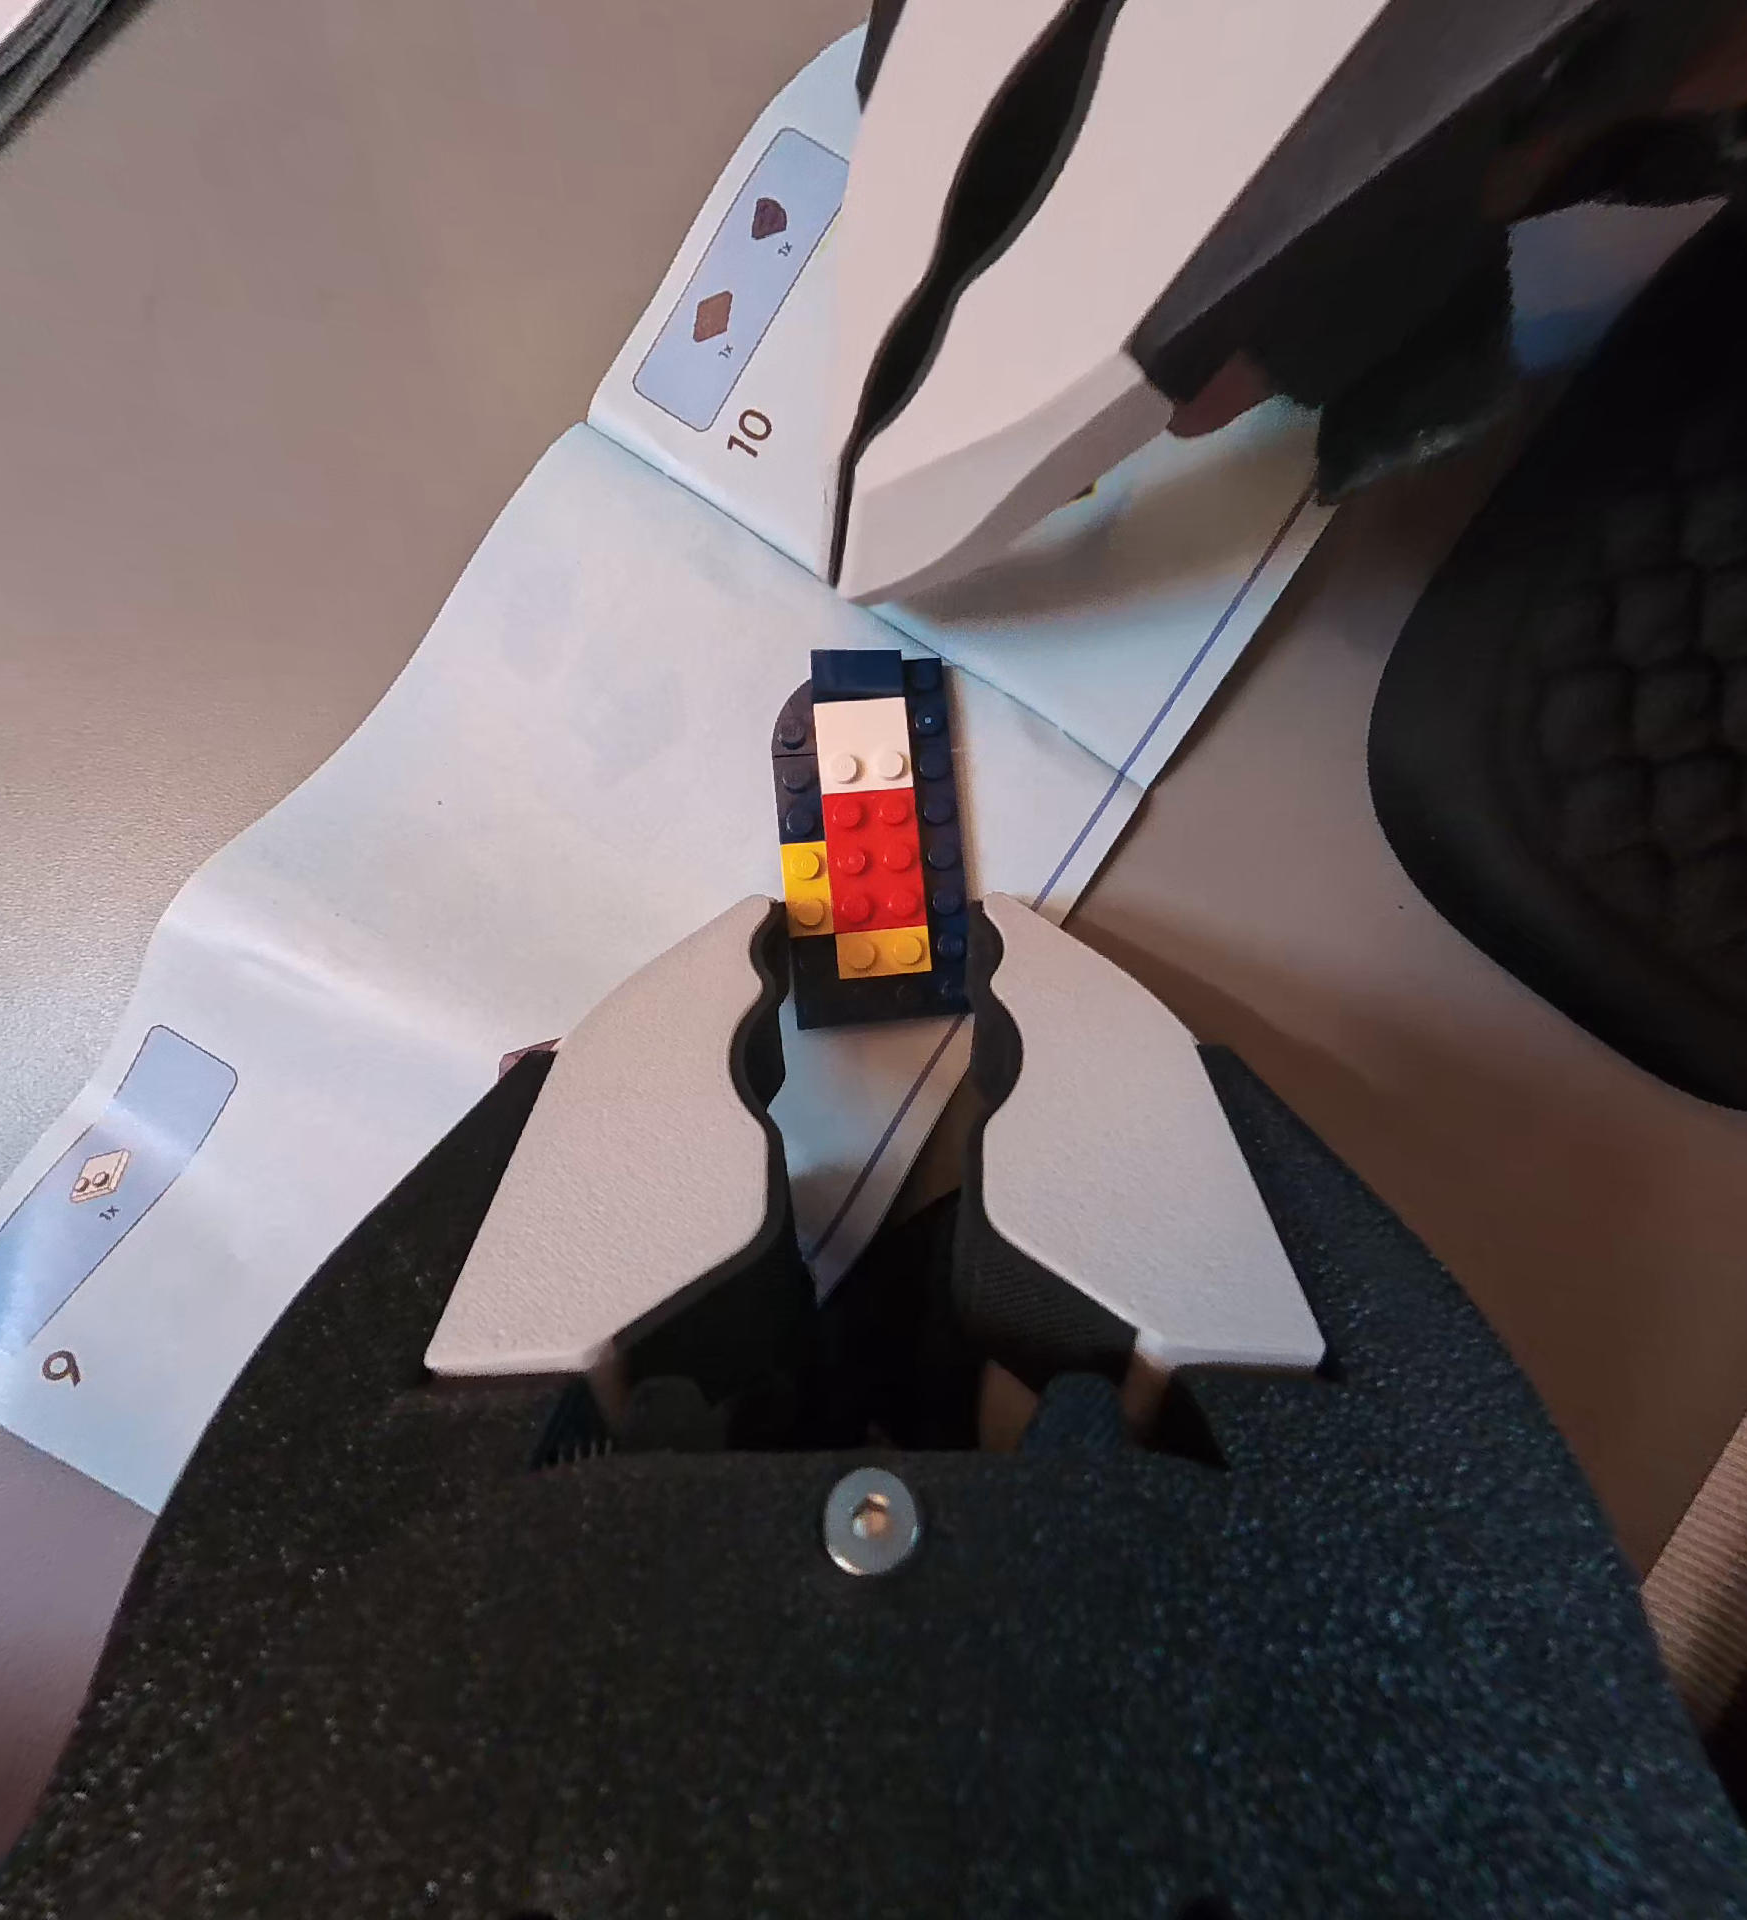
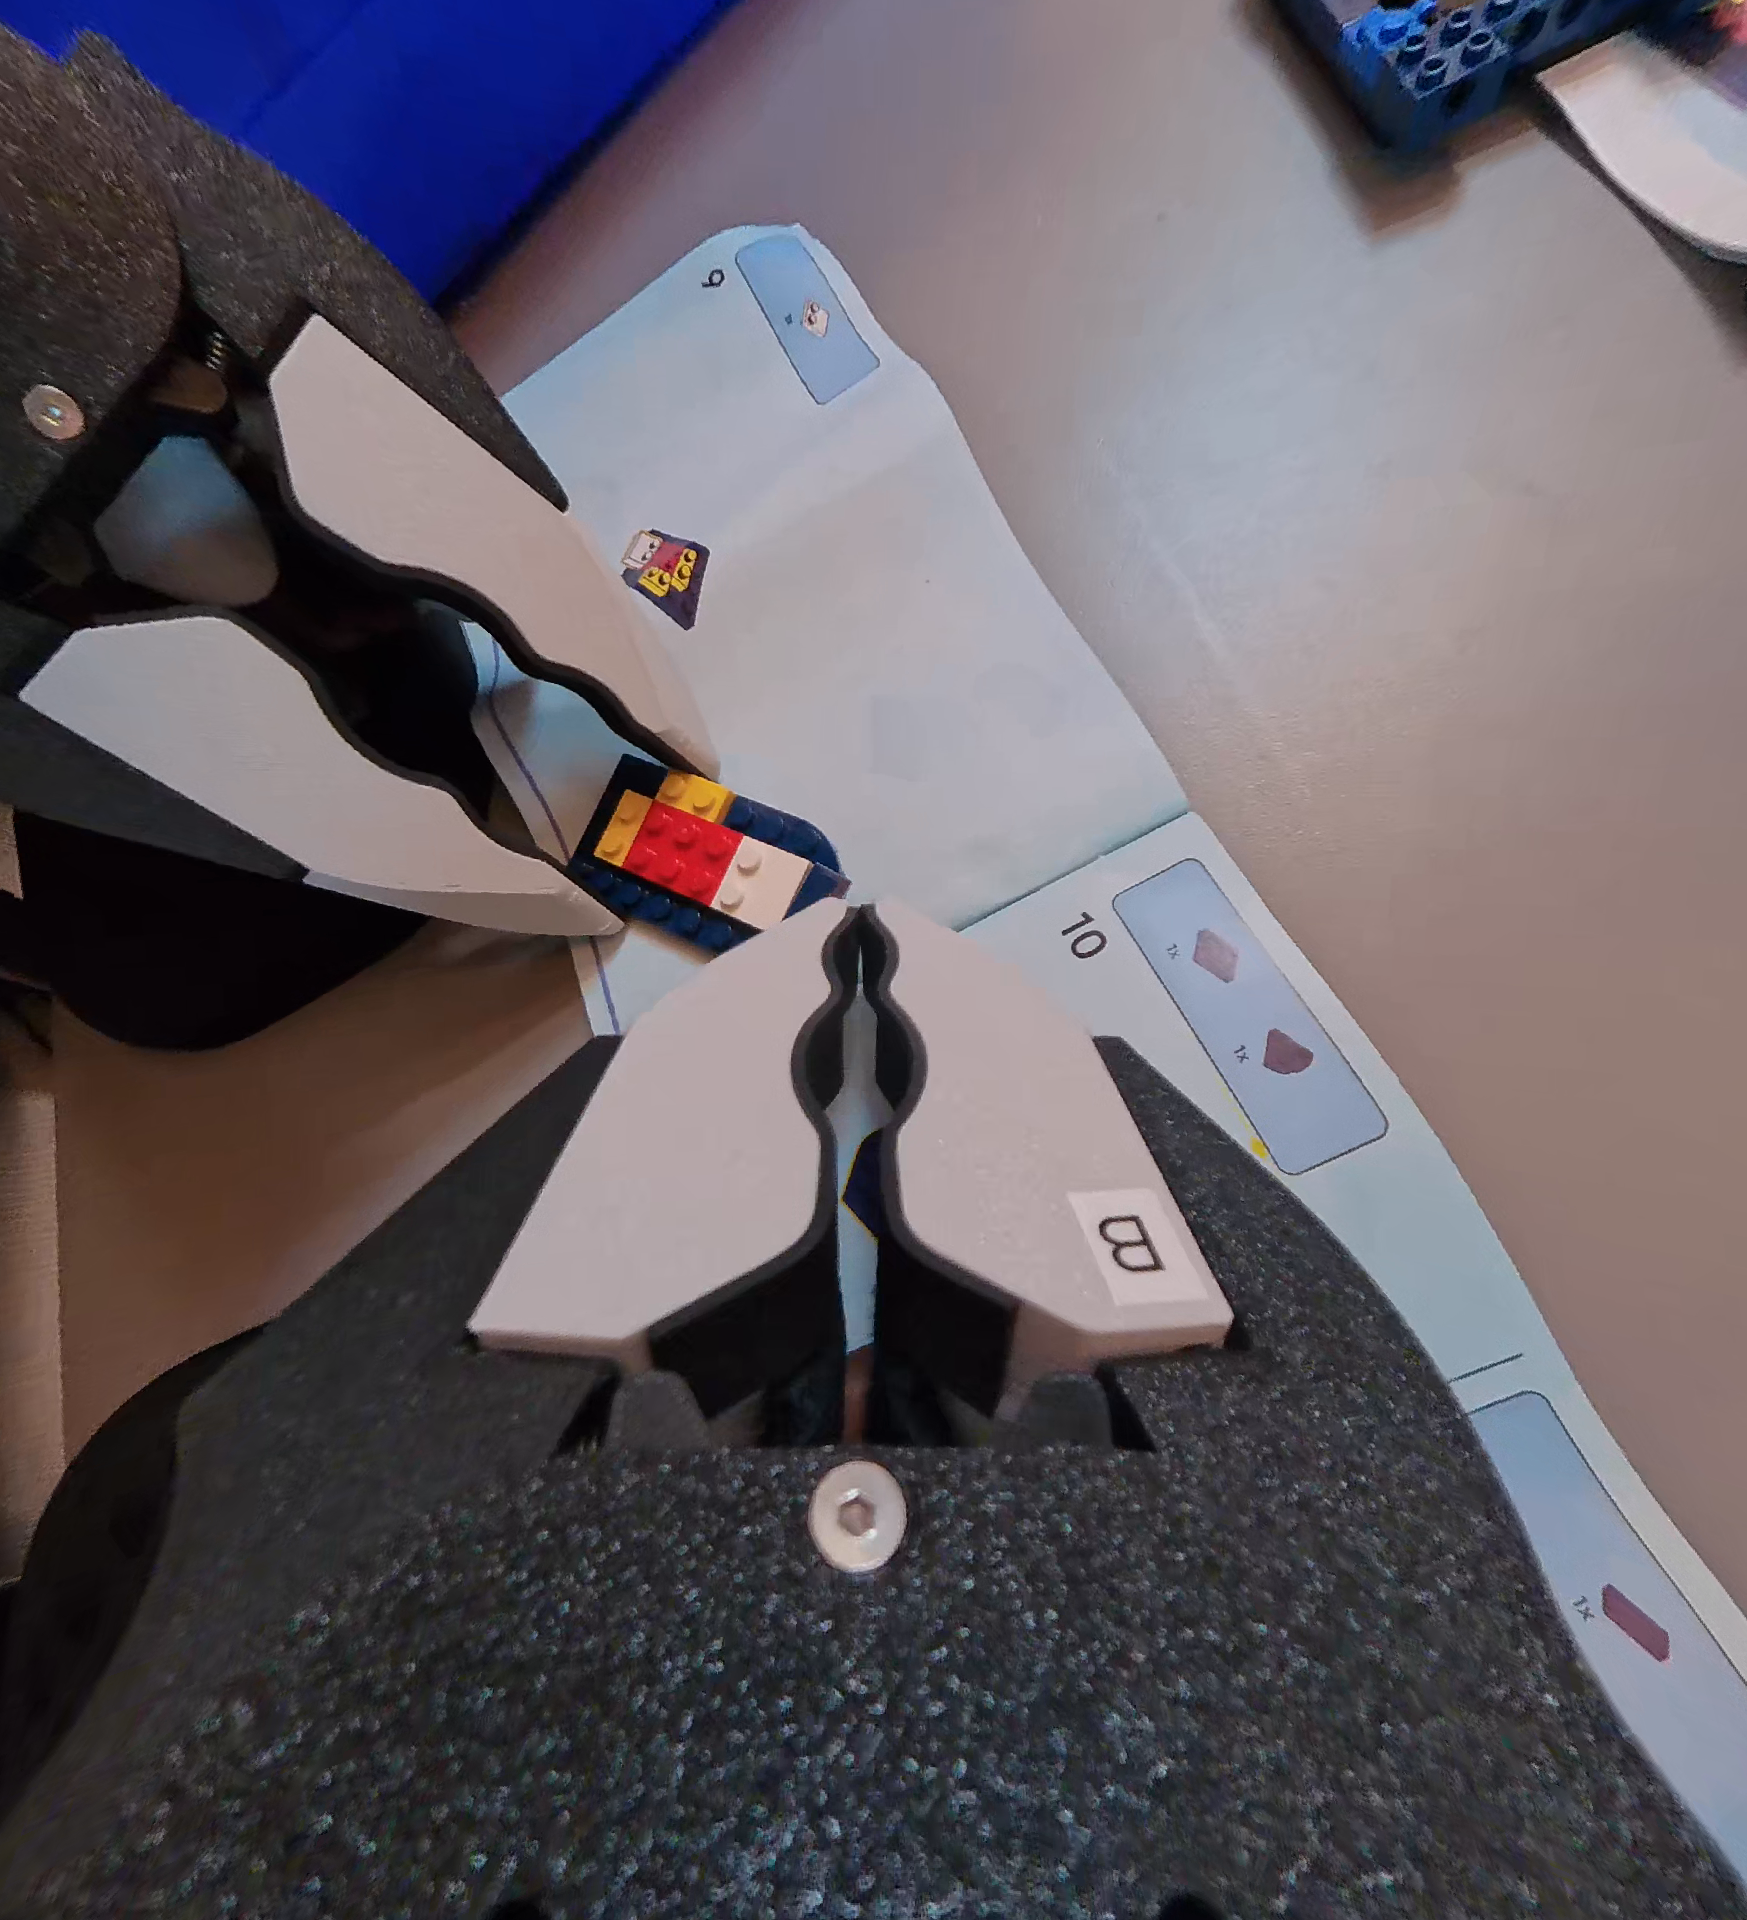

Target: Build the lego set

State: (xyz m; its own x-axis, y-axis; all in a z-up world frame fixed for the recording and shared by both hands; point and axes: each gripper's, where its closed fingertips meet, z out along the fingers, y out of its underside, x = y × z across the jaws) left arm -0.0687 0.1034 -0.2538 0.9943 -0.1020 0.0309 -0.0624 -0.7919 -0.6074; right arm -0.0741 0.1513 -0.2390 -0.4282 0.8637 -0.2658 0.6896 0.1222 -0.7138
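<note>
The left gripper (image 1: 879,935) pinched the near end of a small multicoloured brick model (image 1: 874,831), which lay on an open instruction booklet (image 1: 536,779) on the worktop (image 1: 225,416). The right gripper (image 2: 861,920), fingers pressed together, hovered just beside the model's far end.

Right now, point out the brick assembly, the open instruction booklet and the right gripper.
brick assembly (image 1: 874,862): left wrist view, on its red bricks.
instruction booklet (image 1: 536,748): left wrist view, on a bare pale-blue page.
right gripper (image 2: 862,914): right wrist view, at its closed fingertips.
</note>
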